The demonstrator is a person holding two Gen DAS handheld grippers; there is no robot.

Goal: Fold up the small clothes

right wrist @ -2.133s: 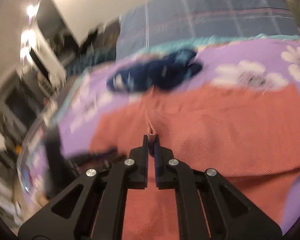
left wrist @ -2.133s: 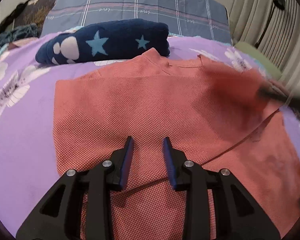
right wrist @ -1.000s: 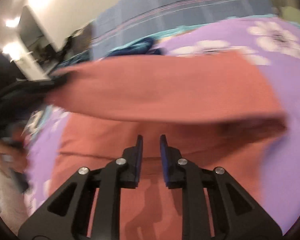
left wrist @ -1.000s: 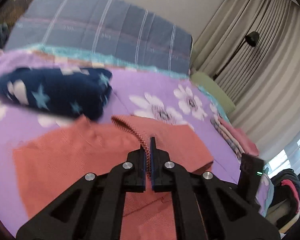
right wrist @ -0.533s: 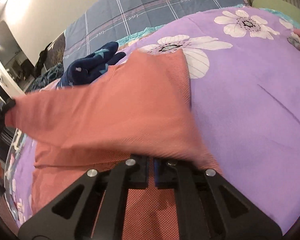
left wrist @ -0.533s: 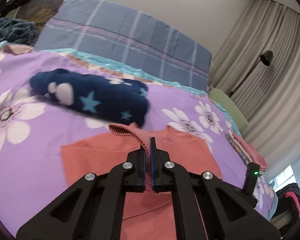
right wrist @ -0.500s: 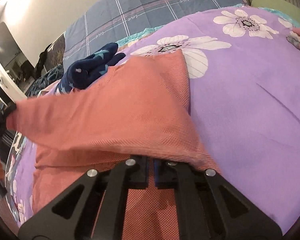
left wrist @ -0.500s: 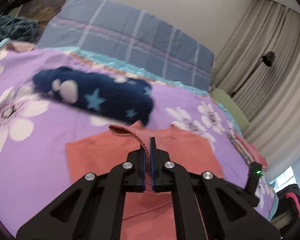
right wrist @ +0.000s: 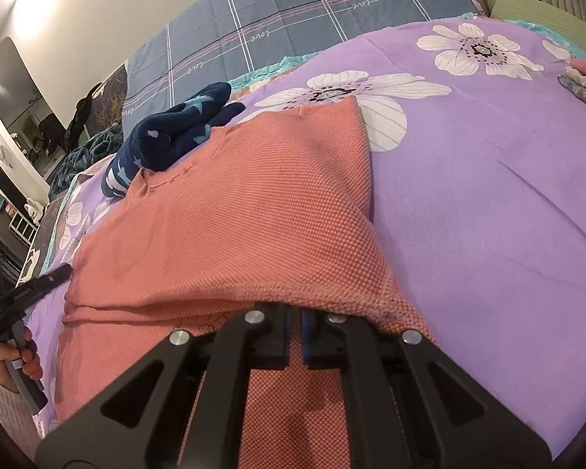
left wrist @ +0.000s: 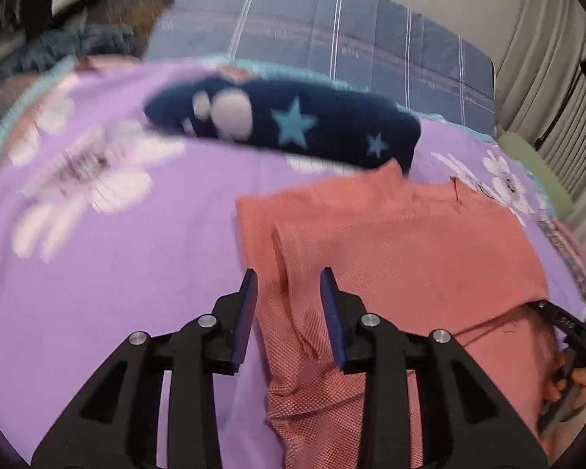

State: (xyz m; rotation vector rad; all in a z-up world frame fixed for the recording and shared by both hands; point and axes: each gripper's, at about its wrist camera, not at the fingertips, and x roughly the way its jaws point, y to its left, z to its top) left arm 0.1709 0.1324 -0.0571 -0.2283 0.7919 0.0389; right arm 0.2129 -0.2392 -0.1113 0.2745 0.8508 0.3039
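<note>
Just opened, the left gripper (left wrist: 288, 297) has dropped the shirt's (left wrist: 390, 242) folded side flat on the bed (left wrist: 117, 293), while the right gripper (right wrist: 295, 336) stays clenched under its hem; light, limp knit, best pinched at a corner.

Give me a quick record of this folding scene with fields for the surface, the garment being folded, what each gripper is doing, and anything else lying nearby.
surface: purple bedspread with white flowers
garment: salmon-orange textured knit top, upper layer folded over lower
left gripper: jaws apart, just been opening, over the top's left edge, pads not pressing
right gripper: shut, fingertips hidden under the folded layer
nearby: navy fleece garment with light blue stars, touching the top's far edge
background: blue plaid pillow
</note>
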